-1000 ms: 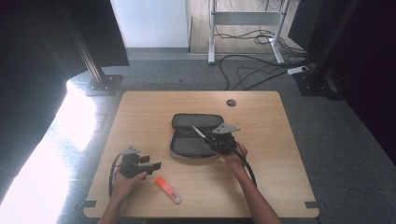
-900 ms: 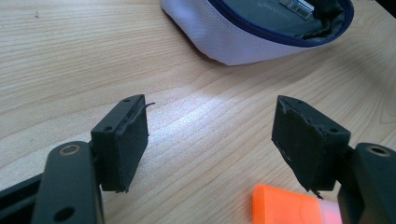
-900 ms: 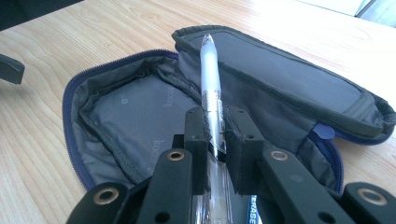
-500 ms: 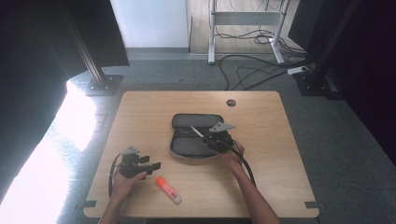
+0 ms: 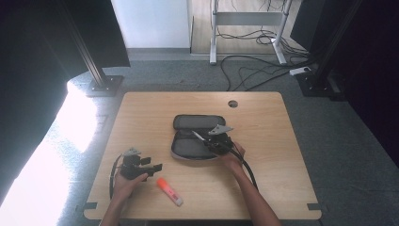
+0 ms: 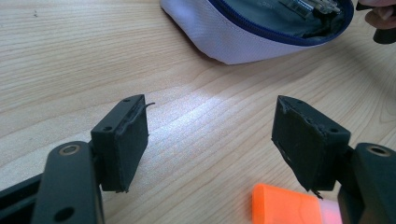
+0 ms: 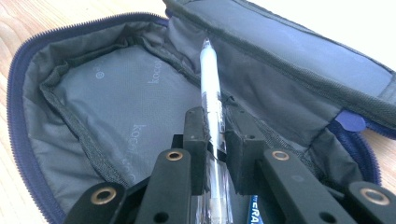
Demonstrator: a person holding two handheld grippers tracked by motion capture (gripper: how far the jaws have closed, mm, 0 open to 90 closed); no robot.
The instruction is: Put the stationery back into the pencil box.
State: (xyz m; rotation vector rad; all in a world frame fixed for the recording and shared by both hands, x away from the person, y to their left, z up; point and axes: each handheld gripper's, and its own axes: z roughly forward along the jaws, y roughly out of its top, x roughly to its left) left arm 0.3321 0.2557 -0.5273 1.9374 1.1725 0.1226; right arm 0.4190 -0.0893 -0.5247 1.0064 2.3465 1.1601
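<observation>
The surface (image 5: 263,188) is pale wood with a fine running grain. The pencil case (image 7: 116,93) under the right claw (image 7: 217,140) has a dark grey lining printed with faint lighter lettering, a navy zip along its edge and a light lilac-grey outer shell. The pen (image 7: 211,79) between that claw's black pads is clear and whitish. Just beside the black left claw (image 6: 212,135) lies a marker (image 6: 285,205) of bright orange, paling to pink at one end.
</observation>
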